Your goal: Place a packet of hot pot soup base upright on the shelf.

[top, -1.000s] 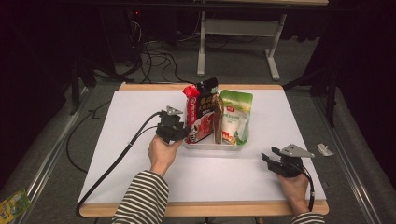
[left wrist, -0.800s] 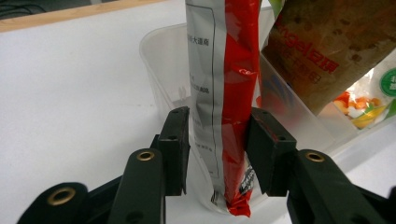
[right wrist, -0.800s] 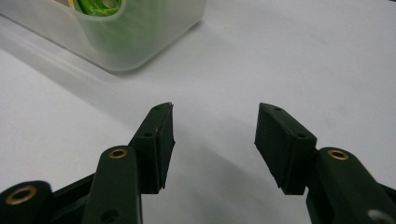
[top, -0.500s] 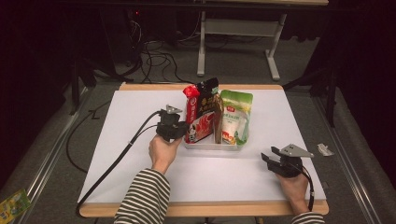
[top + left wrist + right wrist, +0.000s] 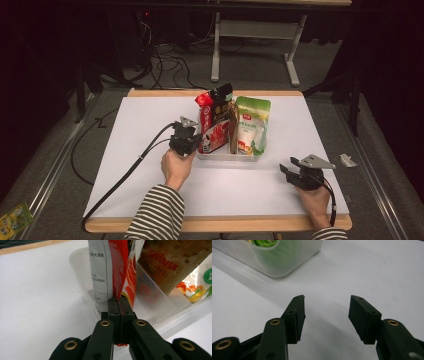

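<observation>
White tabletop (image 5: 150, 130): one clear tray (image 5: 227, 154), three pouches. Left gripper (image 5: 120, 305), just closed, pinches red pouch (image 5: 125, 272); right gripper (image 5: 326, 312) gapes empty.

One clear tub (image 5: 227, 154) holds perhaps four snack pouches (image 5: 252, 127); two claws (image 5: 192, 145) flank it.

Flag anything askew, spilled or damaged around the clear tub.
Nothing is spilled or torn. The pouches stand upright in the clear plastic tub, and only the red pouch is disturbed: the left gripper has just been closing and pinches its edge. The right gripper rests open on the white table. A scrap lies off its right edge.
</observation>
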A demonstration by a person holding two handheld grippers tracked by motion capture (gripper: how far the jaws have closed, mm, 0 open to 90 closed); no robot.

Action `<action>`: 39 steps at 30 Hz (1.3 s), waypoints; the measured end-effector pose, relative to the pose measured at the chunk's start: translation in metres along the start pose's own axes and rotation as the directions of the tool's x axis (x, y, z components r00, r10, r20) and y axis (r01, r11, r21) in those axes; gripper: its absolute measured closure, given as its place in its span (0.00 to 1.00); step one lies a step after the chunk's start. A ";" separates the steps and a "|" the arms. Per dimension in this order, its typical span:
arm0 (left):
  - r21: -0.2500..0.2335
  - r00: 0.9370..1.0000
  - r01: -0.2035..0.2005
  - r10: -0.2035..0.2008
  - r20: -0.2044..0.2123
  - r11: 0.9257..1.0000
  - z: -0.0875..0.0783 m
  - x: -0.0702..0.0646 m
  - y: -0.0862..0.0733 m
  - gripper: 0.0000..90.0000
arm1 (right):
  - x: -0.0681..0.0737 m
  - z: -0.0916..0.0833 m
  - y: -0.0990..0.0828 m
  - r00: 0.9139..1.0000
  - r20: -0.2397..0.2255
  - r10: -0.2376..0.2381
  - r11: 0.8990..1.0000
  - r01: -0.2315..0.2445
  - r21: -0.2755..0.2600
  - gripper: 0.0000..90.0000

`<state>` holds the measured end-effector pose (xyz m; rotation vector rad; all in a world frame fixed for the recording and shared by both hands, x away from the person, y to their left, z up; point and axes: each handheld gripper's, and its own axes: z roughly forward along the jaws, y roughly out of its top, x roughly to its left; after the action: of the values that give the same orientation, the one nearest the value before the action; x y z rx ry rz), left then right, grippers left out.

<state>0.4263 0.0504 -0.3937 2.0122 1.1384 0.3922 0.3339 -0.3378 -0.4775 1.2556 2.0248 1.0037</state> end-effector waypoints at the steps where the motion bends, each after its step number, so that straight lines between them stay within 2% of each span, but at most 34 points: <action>1: 0.001 1.000 0.001 -0.001 0.002 1.000 0.000 0.000 -0.001 1.00 | 0.000 0.000 0.000 1.000 0.000 0.000 1.000 0.000 0.000 0.53; 4: 0.010 1.000 0.003 -0.003 0.014 1.000 0.000 0.001 -0.006 1.00 | 0.000 0.000 0.000 1.000 -0.001 0.000 1.000 0.000 0.000 0.53; 9: 0.028 1.000 -0.016 0.015 0.020 0.999 0.000 -0.001 -0.012 1.00 | 0.000 0.000 0.000 1.000 -0.001 0.001 1.000 -0.001 0.001 0.53; 16: 0.006 0.999 -0.038 0.037 0.035 0.999 -0.002 0.001 -0.016 0.99 | -0.001 0.000 0.000 1.000 -0.004 -0.006 1.000 0.006 -0.006 0.53; 22: -0.064 0.996 -0.062 0.065 0.056 0.996 -0.014 0.002 -0.019 0.89 | -0.002 0.000 0.000 1.000 -0.007 -0.002 1.000 0.002 -0.007 0.53; 25: -0.090 0.995 -0.080 0.085 0.051 0.993 -0.022 0.003 -0.018 0.82 | -0.002 0.000 0.000 1.000 -0.007 0.003 1.000 -0.003 -0.006 0.53; 28: -0.122 0.995 -0.080 0.086 0.045 0.989 -0.031 0.005 -0.019 0.75 | -0.003 0.000 0.000 1.000 -0.011 0.013 1.000 -0.013 -0.011 0.53; 34: -0.166 0.993 -0.110 0.114 0.009 0.980 -0.048 0.012 -0.027 0.65 | -0.007 -0.002 0.001 0.998 -0.035 0.049 0.999 -0.050 -0.022 0.53; 36: -0.169 0.992 -0.124 0.123 -0.019 0.978 -0.054 0.014 -0.029 0.62 | -0.007 -0.003 0.002 0.998 -0.036 0.060 0.998 -0.061 -0.022 0.53; 39: -0.207 0.993 -0.119 0.118 -0.021 0.971 -0.063 0.019 -0.033 0.59 | -0.008 -0.006 0.002 0.998 -0.037 0.058 0.998 -0.059 -0.030 0.53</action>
<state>0.3803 0.1061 -0.3798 1.8997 0.9429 0.5577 0.3341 -0.3463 -0.4717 1.2953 2.0024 1.0888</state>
